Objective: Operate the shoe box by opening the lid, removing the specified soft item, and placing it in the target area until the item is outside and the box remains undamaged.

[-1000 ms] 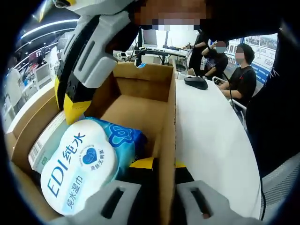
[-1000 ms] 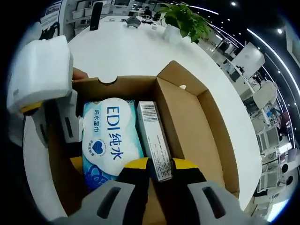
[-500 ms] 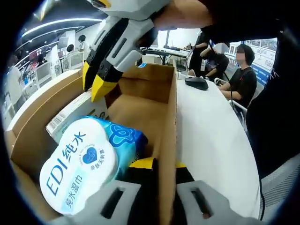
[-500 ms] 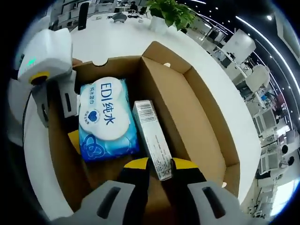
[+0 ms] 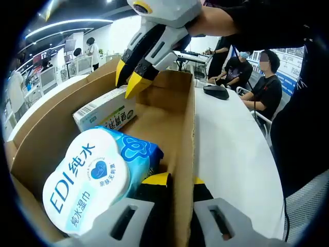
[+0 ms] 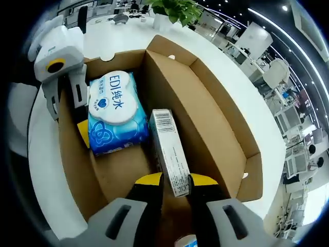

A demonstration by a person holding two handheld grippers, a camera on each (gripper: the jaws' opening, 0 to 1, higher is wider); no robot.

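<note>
At the left, the left tongs (image 6: 78, 110) reach into the open shoe box (image 6: 205, 110), and from the left gripper view they appear to straddle the box's side wall (image 5: 186, 154), one yellow tip inside and one outside; I judge them clamped on that wall to steady the box, though the contact itself is hidden. Just beside them, lying on the box floor, is the blue pack of wet wipes (image 6: 115, 113), which looks like the soft item the task asks for; it is not yet outside. Further right, touching the wipes' edge, the slim carton (image 6: 168, 152) is pinched at its near end between the closed right tongs (image 6: 174, 180) and held tilted up off the floor. The white table (image 6: 205, 46) surrounds the box. The risks from here: the carton, held only by one end, may slip or swing and knock the cardboard wall, and a hard squeeze by the left tongs could crease that wall. Lifting the wrong item would also leave the wipes inside.
</note>
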